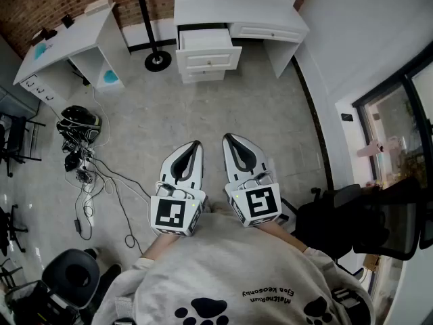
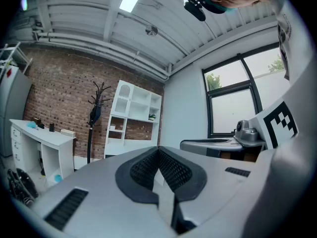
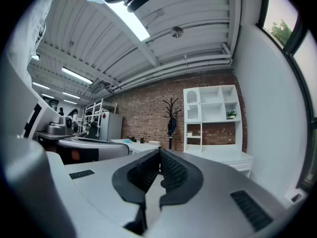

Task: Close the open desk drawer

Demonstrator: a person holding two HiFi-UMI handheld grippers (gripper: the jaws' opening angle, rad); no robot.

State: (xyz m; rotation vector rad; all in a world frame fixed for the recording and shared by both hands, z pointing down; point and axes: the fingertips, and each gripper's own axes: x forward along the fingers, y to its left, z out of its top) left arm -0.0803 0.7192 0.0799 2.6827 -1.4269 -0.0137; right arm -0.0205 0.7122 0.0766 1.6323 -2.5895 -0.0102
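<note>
Brick wall (image 1: 61, 5); desk drawer (image 1: 208, 45) open; left hand-held gripper (image 1: 196, 143), right hand-held gripper (image 1: 227, 138) pressed together; sweatshirt print (image 1: 267, 294) illegible.

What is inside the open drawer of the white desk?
The open drawer shows only a pale bottom that looks bare from this far away. Its rear part is hidden in shadow under the desktop.

White desk drawer (image 1: 206, 42) — panelled front, small knob — pulled out of its desk (image 1: 270, 12), well apart, straight ahead of the fingertips (image 1: 195, 145).
</note>
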